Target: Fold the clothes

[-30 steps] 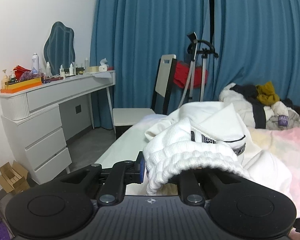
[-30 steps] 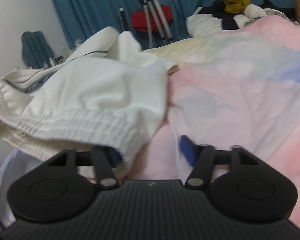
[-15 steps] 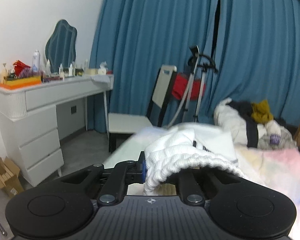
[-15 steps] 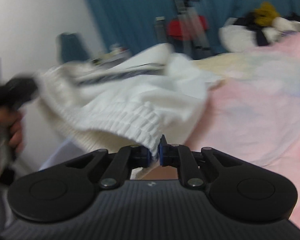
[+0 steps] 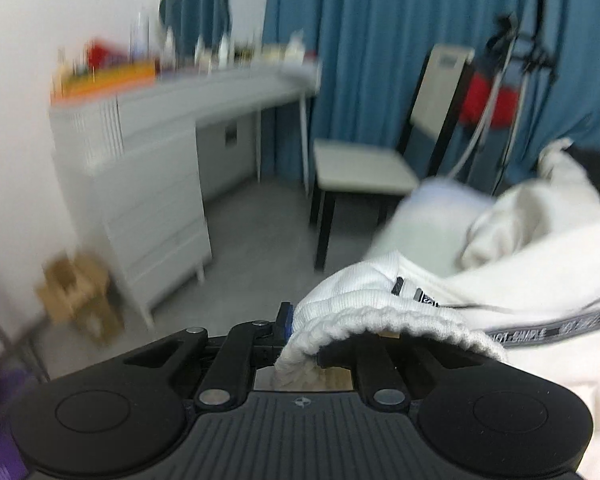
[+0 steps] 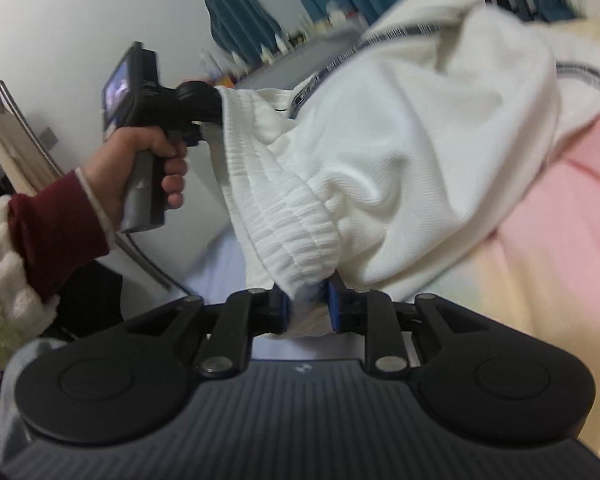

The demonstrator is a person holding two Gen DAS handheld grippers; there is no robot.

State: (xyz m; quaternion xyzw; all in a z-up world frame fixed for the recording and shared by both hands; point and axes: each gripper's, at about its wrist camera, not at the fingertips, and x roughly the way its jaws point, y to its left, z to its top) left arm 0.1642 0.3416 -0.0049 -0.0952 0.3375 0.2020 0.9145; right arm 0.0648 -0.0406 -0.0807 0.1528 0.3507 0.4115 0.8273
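A: Nearest first, then: what did the right gripper [image 6: 306, 307] have?

B: Its jaws were clamped on the ribbed waistband [image 6: 288, 236] of the white trousers [image 6: 420, 140], with cloth bunched between the blue pads and spilling up and forward from them

A: And the left gripper [image 5: 300, 330]?

B: Closed on the same band, as far as I could judge. One blue pad showed at the left of the gathered rib [image 5: 372, 312]; the other was hidden under the cloth. From the right wrist view the left one [image 6: 204, 108], held in the person's hand [image 6: 148, 160], sat up and to the left, with the band running straight out of its nose

A: So the long axis?

B: The waistband ran between the two grippers, slanting from lower right up to the left. Neither was nearer; each held an end. The legs trailed away behind, onto the pink bedcover [image 6: 560, 216]

A: Farther off?

B: Past the left gripper were a grey floor, a white dresser [image 5: 152, 168], a chair [image 5: 360, 168] and blue curtains [image 5: 380, 40], all blurred
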